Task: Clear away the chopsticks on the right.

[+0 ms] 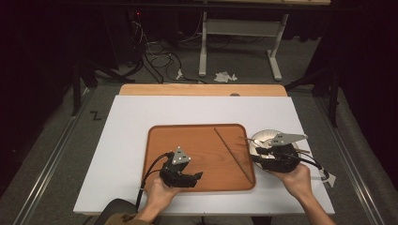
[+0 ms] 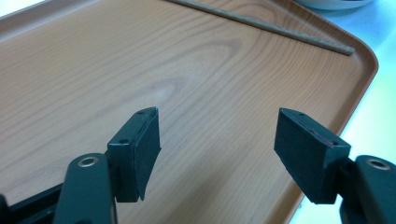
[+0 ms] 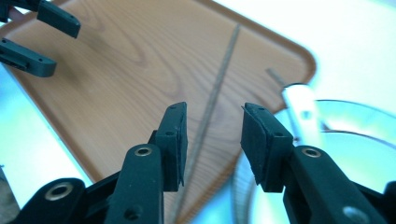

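Left hand (image 1: 157,194) and right hand (image 1: 295,180) enter at the near table edge, each holding a gripper.

Left gripper (image 1: 197,176): over the near-left part of the wooden tray (image 1: 197,136), pointing right. Left gripper view: jaws spread wide, nothing between them, bare wood grain below (image 2: 217,135).

Right gripper (image 1: 258,152): at the tray's right edge, above a white bowl (image 1: 263,137) that stands on the white tabletop (image 1: 126,140) just beside the tray. Right gripper view: jaws (image 3: 212,140) partly apart, gripping nothing; the gap frames the chopstick.

Chopstick (image 1: 233,153): one thin brown stick lying flat on the tray, running diagonally from upper centre to the near-right corner.

View differences:
- High view gives layout: tray centred on the white board, bowl off its right side, floor with cables (image 1: 157,56) and a table frame (image 1: 239,33) beyond.
- Left gripper view shows the chopstick's end (image 2: 280,30) close to the tray's raised rim, and a sliver of bowl at top right.
- Right gripper view shows the left gripper's jaws (image 3: 37,37) far off at upper left, a shiny utensil handle (image 3: 301,112) resting on the bowl rim (image 3: 355,121), and what may be a second thin stick (image 3: 275,77); cannot tell for sure.
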The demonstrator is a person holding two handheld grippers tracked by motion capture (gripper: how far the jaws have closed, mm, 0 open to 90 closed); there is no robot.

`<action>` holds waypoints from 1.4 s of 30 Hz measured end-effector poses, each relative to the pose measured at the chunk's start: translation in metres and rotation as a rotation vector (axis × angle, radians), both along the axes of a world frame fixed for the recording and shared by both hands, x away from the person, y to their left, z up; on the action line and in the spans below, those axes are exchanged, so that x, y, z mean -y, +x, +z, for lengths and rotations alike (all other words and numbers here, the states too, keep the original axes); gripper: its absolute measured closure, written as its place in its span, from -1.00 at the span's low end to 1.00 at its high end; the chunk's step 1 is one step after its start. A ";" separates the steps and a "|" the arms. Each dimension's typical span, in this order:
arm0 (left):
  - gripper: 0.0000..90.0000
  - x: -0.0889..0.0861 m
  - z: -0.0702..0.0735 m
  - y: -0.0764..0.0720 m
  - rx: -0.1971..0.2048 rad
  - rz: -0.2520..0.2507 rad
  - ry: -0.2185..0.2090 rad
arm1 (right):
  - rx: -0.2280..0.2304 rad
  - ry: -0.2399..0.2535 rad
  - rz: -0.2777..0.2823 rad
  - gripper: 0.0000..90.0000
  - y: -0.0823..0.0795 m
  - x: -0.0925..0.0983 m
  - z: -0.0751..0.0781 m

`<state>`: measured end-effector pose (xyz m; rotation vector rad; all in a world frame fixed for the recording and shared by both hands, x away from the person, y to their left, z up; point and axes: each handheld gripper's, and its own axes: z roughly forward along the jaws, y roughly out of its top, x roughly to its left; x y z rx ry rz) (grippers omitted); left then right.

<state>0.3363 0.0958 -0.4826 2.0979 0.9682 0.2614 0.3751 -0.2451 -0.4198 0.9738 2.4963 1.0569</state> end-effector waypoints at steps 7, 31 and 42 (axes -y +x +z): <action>-0.30 -0.001 0.001 0.000 0.001 0.004 -0.005 | 0.020 0.008 -0.032 0.37 0.006 0.021 0.014; -0.30 0.000 -0.001 0.001 -0.003 0.003 0.003 | 0.055 -0.046 -0.177 0.63 0.037 0.091 0.024; -0.30 0.000 -0.001 0.002 -0.008 0.004 0.002 | 0.016 -0.109 -0.225 0.62 0.052 0.113 0.002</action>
